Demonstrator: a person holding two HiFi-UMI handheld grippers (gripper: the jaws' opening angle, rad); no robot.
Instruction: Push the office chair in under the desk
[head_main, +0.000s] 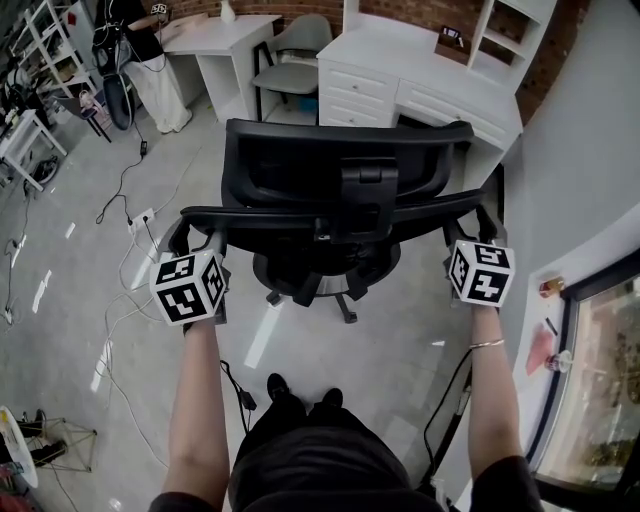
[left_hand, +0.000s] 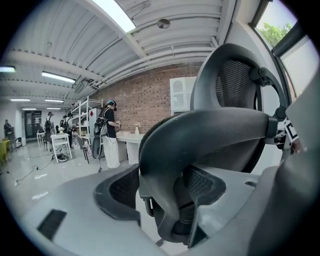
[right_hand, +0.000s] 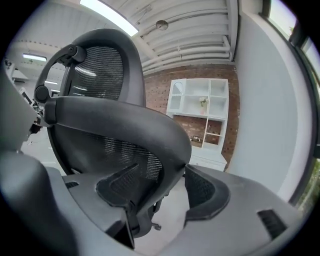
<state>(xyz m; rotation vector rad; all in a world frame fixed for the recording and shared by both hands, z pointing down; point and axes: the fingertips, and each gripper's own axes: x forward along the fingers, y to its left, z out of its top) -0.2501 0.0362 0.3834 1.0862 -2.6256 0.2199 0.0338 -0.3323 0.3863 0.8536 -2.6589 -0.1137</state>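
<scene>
The black mesh office chair (head_main: 340, 165) stands with its back toward me, facing the white desk (head_main: 420, 60) by the brick wall. My left gripper (head_main: 195, 240) sits at the rear end of the chair's left armrest (head_main: 215, 213); my right gripper (head_main: 470, 232) is at the right armrest (head_main: 470, 205). In the left gripper view the armrest (left_hand: 200, 135) curves down between the wide jaws of the left gripper (left_hand: 167, 190), with a gap beside the left pad (left_hand: 120, 192). In the right gripper view the armrest (right_hand: 130, 125) lies between the right gripper's (right_hand: 160, 192) spread pads, clear of the right pad (right_hand: 205, 192).
A grey wall (head_main: 590, 150) runs close along the right, with a window (head_main: 590, 390) lower down. A second grey chair (head_main: 295, 60) sits at another white desk (head_main: 215, 40) at the back left. Cables (head_main: 130, 220) trail over the floor on the left. A person (left_hand: 110, 132) stands far off.
</scene>
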